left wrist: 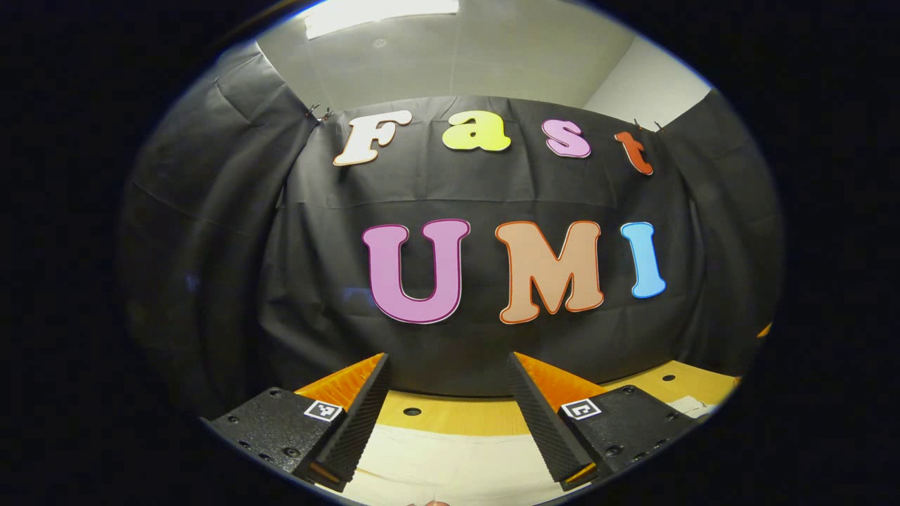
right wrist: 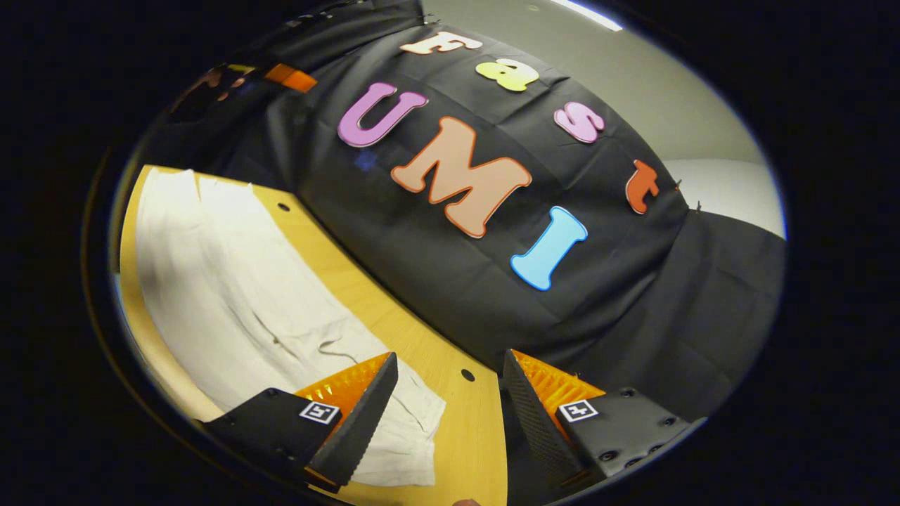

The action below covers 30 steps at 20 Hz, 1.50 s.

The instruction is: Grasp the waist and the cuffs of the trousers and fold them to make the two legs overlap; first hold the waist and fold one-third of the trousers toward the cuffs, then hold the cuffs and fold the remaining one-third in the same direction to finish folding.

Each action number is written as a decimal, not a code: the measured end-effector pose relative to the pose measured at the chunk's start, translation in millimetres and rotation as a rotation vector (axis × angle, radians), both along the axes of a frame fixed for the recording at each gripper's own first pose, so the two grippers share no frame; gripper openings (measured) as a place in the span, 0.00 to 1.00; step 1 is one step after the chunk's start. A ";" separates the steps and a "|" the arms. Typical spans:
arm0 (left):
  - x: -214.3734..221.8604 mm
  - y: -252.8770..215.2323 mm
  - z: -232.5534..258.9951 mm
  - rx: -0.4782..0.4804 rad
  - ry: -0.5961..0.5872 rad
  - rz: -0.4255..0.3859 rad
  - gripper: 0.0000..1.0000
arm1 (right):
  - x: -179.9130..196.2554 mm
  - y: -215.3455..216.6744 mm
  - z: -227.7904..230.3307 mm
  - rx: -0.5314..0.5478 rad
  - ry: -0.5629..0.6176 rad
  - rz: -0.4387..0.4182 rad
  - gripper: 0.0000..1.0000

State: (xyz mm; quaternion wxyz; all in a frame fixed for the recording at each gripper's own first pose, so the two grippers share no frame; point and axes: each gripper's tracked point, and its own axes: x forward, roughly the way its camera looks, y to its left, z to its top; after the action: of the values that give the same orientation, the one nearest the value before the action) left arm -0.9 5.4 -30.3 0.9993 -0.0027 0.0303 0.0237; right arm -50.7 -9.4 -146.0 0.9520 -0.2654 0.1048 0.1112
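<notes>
**Risk of a crooked first fold**

Trousers [right wrist: 239, 295] lie flat on the wooden table [right wrist: 450, 414], running from the far left toward the near middle in the right gripper view, with 1 end (whether waist or cuffs I cannot tell) bunched just under the right gripper [right wrist: 446, 393]. Nothing is held yet, and that is where the trouble could start. The near end is wrinkled, so a pinch there may catch only 1 layer, and the 2 legs would then slide apart instead of overlapping. The right gripper is also rolled to one side, so the table looks steeply tilted; a grasp from that angle could twist the cloth.

The left gripper [left wrist: 446, 393] is held level and looks straight at the booth wall, with pale cloth [left wrist: 450, 464] low between its fingers. From there it has a long way down to the fabric, and a hurried descent might land off the edge.

Both grippers have their fingers spread wide apart, with nothing between them.
</notes>
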 end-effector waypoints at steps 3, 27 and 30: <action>-0.4 -1.8 -5.7 0.011 0.010 -0.004 0.96 | -16.3 -0.7 -38.7 -0.073 0.077 0.047 0.97; -0.6 2.9 -25.8 0.077 0.069 -0.003 0.96 | -109.8 34.0 -188.5 -0.533 0.359 0.526 0.94; -3.3 7.5 -28.9 0.087 0.077 0.007 0.96 | -97.1 36.3 -190.9 -0.527 0.361 0.502 0.93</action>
State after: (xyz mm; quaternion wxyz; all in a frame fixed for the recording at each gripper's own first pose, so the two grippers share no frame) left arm -4.2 12.9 -59.2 0.9964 0.0417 0.0676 0.0285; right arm -147.9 26.8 -336.9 0.7608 -0.4941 0.2270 0.3543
